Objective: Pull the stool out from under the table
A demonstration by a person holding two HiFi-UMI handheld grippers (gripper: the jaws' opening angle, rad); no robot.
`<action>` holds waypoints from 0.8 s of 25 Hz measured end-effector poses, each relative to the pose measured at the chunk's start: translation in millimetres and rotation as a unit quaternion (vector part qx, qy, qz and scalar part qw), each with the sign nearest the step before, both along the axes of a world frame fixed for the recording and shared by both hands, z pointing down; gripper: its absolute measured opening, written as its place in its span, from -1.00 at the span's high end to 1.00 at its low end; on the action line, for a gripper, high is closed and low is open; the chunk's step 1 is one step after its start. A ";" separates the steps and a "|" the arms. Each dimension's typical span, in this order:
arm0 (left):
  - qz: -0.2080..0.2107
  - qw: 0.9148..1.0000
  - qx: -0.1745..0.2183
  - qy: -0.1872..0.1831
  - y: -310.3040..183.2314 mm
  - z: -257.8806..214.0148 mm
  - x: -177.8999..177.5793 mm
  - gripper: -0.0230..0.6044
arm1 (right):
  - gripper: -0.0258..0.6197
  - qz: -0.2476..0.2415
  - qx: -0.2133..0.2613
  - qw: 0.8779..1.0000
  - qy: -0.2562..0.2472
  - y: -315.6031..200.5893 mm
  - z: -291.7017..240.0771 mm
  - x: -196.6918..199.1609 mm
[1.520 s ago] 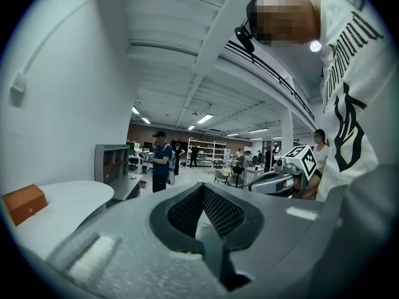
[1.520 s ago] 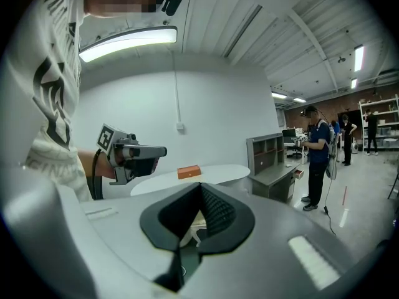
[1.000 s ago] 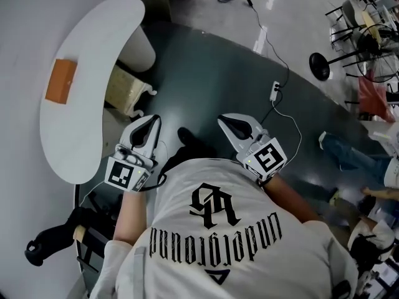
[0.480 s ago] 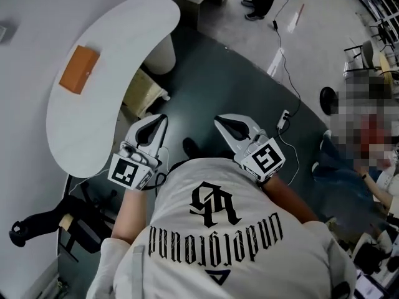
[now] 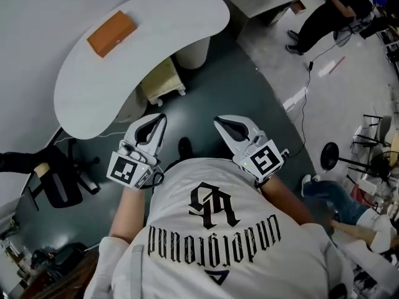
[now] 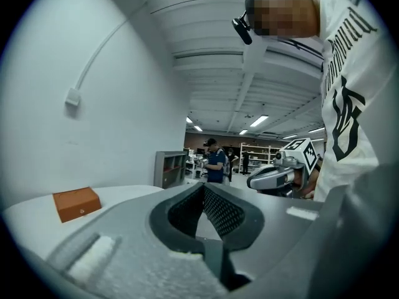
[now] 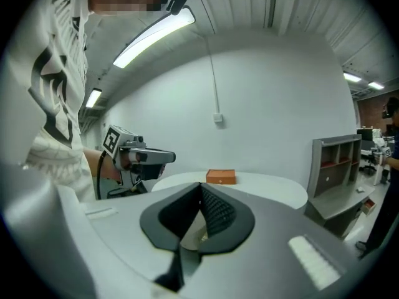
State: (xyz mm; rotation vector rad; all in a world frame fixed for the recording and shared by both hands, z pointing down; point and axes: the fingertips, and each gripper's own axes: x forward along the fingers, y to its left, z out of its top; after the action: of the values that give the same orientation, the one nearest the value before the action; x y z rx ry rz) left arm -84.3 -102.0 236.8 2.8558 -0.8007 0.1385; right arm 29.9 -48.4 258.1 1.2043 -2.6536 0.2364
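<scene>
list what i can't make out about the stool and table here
Stool, head view: its far part is hidden under the white table top.
Stool, gripper views: not identifiable; left tongs and right tongs fill the lower frame.
Orange box, all views: any marking too small.

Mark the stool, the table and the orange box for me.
Stool (image 5: pixel 163 80): head view, on its cream top.
Table (image 5: pixel 168 17): head view, on the bare white top.
Orange box (image 5: pixel 112 33): head view, on the middle of its upper face.
</scene>
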 end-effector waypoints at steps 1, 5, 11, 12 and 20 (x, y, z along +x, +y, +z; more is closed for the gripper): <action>-0.017 1.000 0.001 -0.001 0.4 -2.7 1.8 0.90 | 0.92 -0.014 -0.004 1.000 -0.002 -1.2 1.2 5.3; -0.097 0.995 0.001 0.000 7.3 -9.9 8.2 0.90 | 0.92 -0.071 -0.021 0.997 -0.011 -12.3 4.5 30.4; -0.170 0.985 0.004 -0.016 28.4 -4.0 22.7 0.90 | 0.92 -0.149 -0.021 0.989 0.002 -17.6 14.1 47.6; -0.178 0.984 0.004 -0.016 31.8 -2.6 25.5 0.90 | 0.92 -0.160 -0.023 0.987 0.005 -16.6 16.8 49.1; -0.232 0.973 -0.006 0.008 42.2 10.3 25.8 0.90 | 0.92 -0.233 -0.037 0.971 0.022 -14.4 36.6 42.6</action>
State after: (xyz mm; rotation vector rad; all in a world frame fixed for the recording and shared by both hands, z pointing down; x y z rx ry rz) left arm -58.5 -59.8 247.1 2.5669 -1.4256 0.0549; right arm 72.5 -62.7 294.7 0.5282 -2.7614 0.2207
